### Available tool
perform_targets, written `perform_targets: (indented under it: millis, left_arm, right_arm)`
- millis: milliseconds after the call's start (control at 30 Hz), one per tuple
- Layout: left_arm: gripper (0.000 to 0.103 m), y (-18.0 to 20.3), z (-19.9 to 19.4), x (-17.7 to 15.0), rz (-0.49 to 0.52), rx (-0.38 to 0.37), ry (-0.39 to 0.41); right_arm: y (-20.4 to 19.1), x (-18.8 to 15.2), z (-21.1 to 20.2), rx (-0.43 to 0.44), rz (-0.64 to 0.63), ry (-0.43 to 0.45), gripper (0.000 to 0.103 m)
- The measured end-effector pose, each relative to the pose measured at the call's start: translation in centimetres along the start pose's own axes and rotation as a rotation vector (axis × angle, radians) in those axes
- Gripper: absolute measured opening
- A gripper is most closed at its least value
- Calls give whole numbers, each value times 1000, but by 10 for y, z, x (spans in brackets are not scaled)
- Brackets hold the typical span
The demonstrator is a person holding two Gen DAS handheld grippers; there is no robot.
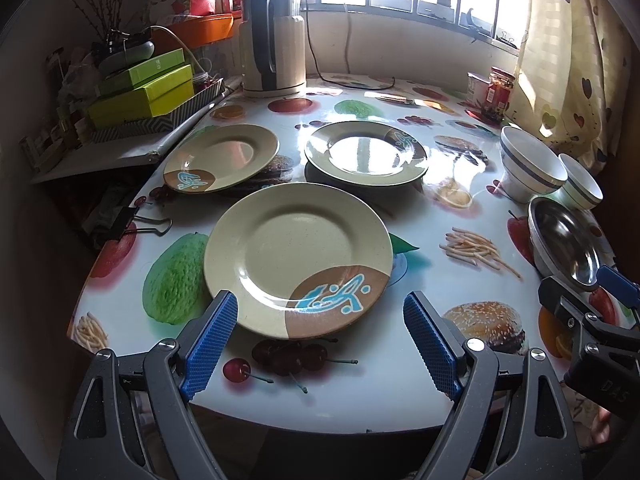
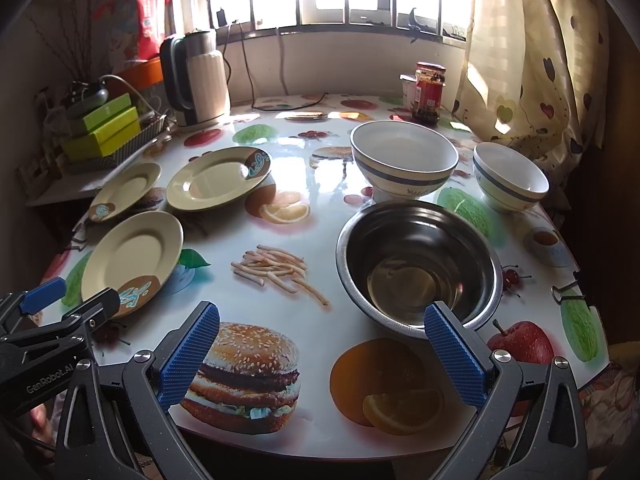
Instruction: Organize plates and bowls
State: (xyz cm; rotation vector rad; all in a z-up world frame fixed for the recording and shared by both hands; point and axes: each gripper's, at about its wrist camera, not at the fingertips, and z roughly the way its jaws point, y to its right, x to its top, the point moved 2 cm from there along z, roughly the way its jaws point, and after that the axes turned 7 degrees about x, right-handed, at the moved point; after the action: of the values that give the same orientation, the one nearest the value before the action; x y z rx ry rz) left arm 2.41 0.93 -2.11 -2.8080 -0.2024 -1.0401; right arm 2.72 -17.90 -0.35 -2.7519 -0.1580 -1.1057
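Three beige plates with brown-and-blue patches lie apart on the table: a near one, a far left one and a far middle one. A steel bowl sits near the right front. Two white blue-striped bowls, one larger and one smaller, stand behind it. My left gripper is open and empty, at the near plate's front edge. My right gripper is open and empty, its right fingertip in front of the steel bowl's rim.
An electric kettle stands at the back, with cords behind it. Green boxes are stacked on a side ledge at left. A red jar stands at the back right by the curtain. The table has a glossy food-print cloth.
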Motion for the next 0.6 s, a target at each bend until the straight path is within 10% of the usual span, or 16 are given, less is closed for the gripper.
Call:
perform_targets:
  millis: [600]
  left_arm:
    - [86, 0, 0, 1, 0, 0, -4]
  right_arm:
    - [0, 0, 0, 1, 1, 1, 103]
